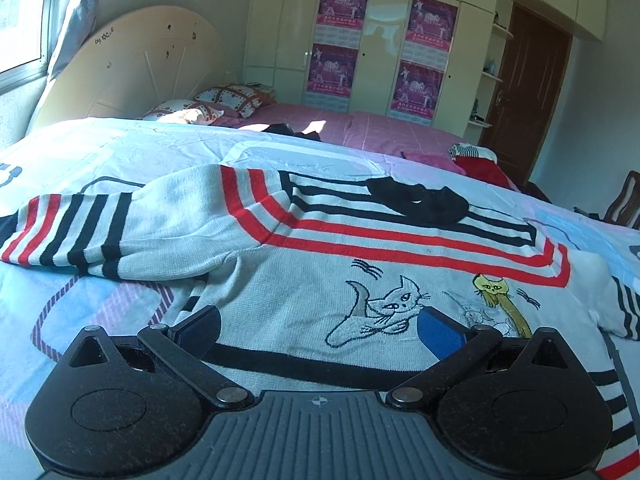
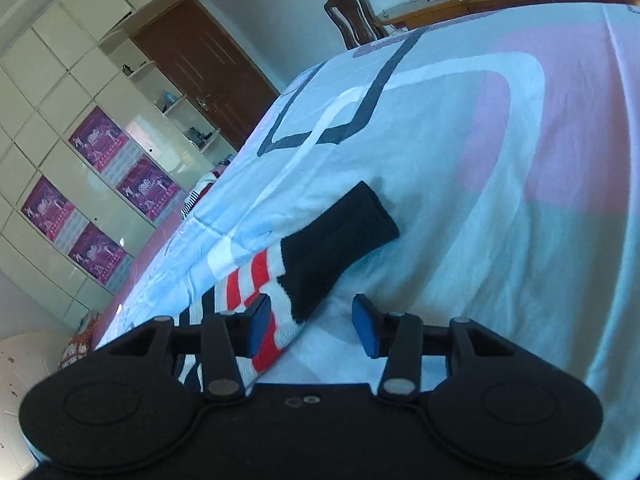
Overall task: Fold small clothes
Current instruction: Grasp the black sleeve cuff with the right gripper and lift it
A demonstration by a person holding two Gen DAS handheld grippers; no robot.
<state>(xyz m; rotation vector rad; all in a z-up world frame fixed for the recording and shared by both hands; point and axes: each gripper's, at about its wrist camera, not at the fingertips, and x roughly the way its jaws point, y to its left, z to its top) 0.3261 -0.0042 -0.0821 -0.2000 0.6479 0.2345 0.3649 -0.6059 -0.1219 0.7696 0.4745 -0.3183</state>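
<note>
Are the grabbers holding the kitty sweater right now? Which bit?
No, nothing is held. The left gripper hangs open over the sweater hem. The right gripper is open too, its jaws either side of the sleeve, not pinching.

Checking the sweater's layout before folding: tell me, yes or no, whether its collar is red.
No, the collar of the striped sweater is black, lying above the red and black stripes in the left wrist view.

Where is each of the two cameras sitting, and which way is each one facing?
Left wrist: on the left gripper, low over the bed, looking across the striped sweater to the wardrobe; its open fingers show.
Right wrist: on the right gripper, rolled sideways, looking along the sweater's black-cuffed sleeve and the bedspread; its parted fingers show, gripping nothing.
Shared: sweater, bedspread, wardrobe with purple posters, brown door.
</note>
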